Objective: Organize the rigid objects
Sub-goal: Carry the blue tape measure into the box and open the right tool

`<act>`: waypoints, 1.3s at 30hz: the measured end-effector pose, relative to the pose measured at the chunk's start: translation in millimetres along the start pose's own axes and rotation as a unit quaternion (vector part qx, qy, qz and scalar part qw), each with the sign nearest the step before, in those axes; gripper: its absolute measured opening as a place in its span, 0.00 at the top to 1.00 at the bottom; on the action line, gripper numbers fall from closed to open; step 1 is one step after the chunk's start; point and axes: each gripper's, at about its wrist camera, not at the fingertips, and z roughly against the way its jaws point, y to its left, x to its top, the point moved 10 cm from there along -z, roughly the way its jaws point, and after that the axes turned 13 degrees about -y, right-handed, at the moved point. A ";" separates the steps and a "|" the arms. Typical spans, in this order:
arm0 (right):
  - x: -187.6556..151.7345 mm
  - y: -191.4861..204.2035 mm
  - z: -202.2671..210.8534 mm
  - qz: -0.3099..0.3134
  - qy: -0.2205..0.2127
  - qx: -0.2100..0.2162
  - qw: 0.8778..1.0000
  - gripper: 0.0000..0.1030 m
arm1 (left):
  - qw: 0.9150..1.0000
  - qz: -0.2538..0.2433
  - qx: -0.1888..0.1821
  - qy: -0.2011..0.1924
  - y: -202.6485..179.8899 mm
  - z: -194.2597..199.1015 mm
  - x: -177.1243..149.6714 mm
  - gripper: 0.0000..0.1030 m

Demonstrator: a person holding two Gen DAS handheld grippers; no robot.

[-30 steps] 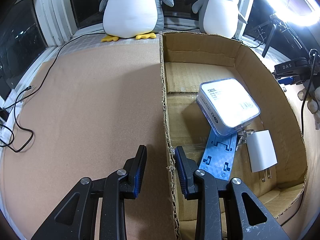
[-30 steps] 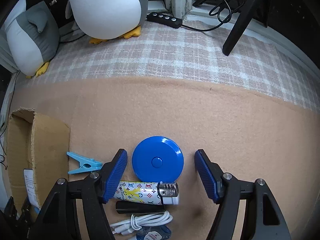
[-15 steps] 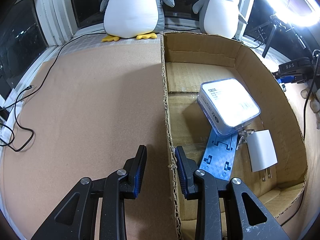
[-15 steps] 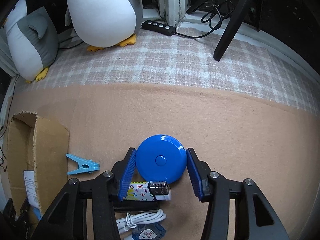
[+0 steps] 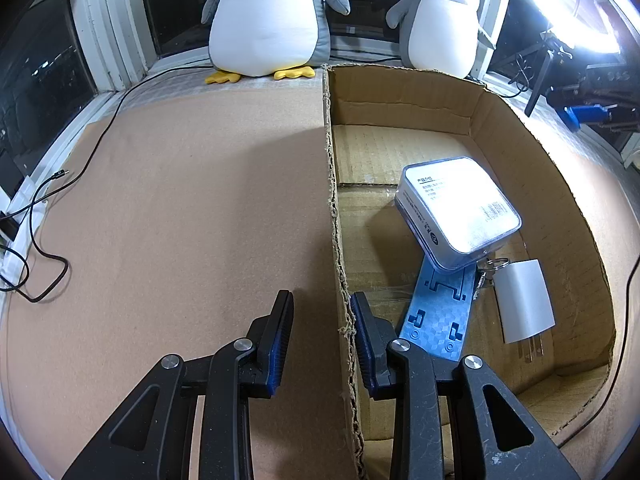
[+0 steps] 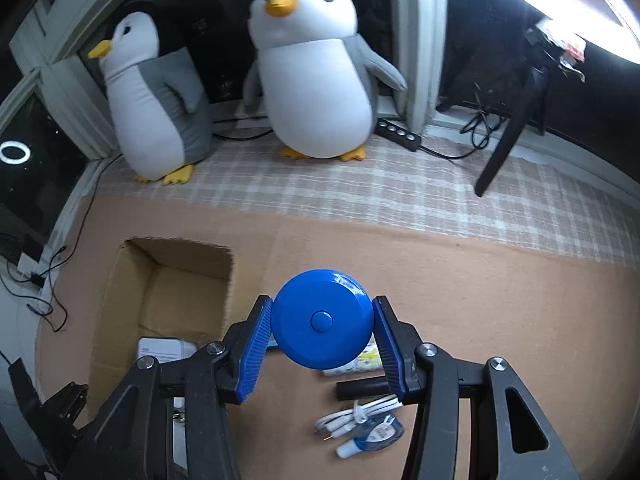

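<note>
Right of the cardboard box (image 6: 132, 312), right gripper (image 6: 322, 326) clamps a round blue disc with centre button (image 6: 320, 318), both pads against its rim, disc lifted off the tan mat (image 6: 500, 312). Below it on the mat, right of the box: patterned lighter (image 6: 360, 362), black stick (image 6: 360, 390), coiled white cable (image 6: 356, 418). Left gripper (image 5: 322, 340) straddles the box's left wall (image 5: 334, 216), jaws narrowly apart, gripping nothing. Inside the box: clear white case (image 5: 460, 208), blue stand (image 5: 440, 312), white charger (image 5: 522, 300).
</note>
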 end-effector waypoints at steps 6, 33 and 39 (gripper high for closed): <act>-9.0 52.6 -2.2 0.033 0.005 0.041 0.999 0.55 | 1.000 0.001 0.000 0.000 0.1 0.1 0.1 0.69; -34.1 109.1 -38.6 0.093 0.028 0.067 0.993 0.46 | 1.000 0.003 0.000 -0.001 1.1 0.8 0.4 0.69; -25.3 92.0 -16.3 0.066 0.011 0.069 0.995 0.46 | 1.000 0.002 0.001 -0.001 1.5 0.6 0.5 0.69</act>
